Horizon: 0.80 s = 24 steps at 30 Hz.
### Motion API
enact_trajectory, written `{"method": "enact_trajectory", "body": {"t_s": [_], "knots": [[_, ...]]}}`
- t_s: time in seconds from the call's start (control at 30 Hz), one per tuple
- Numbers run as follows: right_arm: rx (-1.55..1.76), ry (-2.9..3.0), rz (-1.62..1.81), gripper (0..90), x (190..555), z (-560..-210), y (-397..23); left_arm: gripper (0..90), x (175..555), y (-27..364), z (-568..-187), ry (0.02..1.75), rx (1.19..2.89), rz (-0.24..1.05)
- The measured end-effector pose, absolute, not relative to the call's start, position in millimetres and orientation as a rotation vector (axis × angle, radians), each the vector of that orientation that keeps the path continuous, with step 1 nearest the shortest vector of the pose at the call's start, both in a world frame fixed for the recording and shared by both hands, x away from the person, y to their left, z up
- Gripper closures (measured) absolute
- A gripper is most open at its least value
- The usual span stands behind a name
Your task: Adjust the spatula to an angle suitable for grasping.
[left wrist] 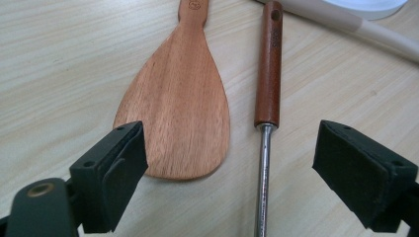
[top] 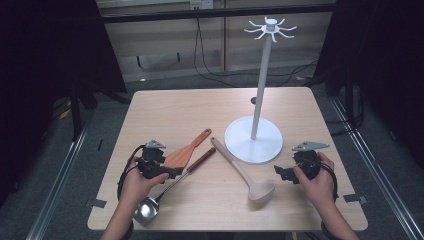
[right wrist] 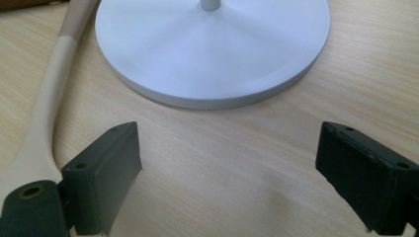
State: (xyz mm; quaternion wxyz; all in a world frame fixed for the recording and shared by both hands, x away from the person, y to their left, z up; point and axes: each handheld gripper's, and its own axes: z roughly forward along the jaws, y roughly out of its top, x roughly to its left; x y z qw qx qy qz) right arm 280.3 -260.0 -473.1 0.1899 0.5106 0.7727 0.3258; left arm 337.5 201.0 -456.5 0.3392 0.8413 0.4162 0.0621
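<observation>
- The desk [top: 165, 107] is a pale wooden square; the person's two forearms come in over its near edge.
- A white stand [top: 254, 139] rests right of centre on a round base, its thin pole rising to a ring of hooks at the top.
- A beige ladle [top: 243, 172] lies slanted in the middle of the desk, its handle end just beside the stand's base and its bowl toward the near edge.
- A metal ladle [top: 172, 185] with a dark wooden handle lies on the left, its steel bowl near the person's left hand.
- A wooden spatula [top: 184, 152] lies flat just beside that handle, blade toward the person.
- The left gripper [top: 165, 170] sits low over the desk, its fingers [left wrist: 111, 175] spread wide and holding nothing; in the left gripper view the spatula's blade and the metal ladle's shaft lie on the desk between them.
- The right gripper [top: 281, 172] hovers near the beige ladle's bowl, pointing toward the stand; its fingers [right wrist: 101, 175] stand wide open over bare desk, gripping nothing.
</observation>
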Motion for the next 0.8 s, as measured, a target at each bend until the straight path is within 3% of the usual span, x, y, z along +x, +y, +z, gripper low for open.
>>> {"method": "enact_trajectory", "body": {"t_s": [0.3, 0.53, 0.6, 0.67, 0.8], "knots": [[1.434, 2.171, 0.930, 9.7, 285.3, -471.9, -258.0, 19.3, 333.0, 203.1, -458.6, 1.075, 2.230, 0.139], [1.433, 2.175, 0.934, 9.7, 286.6, -471.5, -257.6, 39.4, 331.1, 201.8, -459.2, 1.056, 2.313, 0.078], [1.431, 2.176, 0.934, 9.7, 286.6, -471.6, -258.0, 41.2, 331.0, 201.2, -460.7, 1.060, 2.347, 0.068], [1.425, 2.177, 0.939, 9.7, 286.9, -471.8, -258.4, 50.4, 330.8, 200.7, -461.1, 1.060, 2.356, 0.058], [1.426, 2.177, 0.936, 9.7, 286.8, -471.9, -258.5, 55.7, 330.2, 197.9, -459.7, 1.043, 2.412, 0.040]]}}
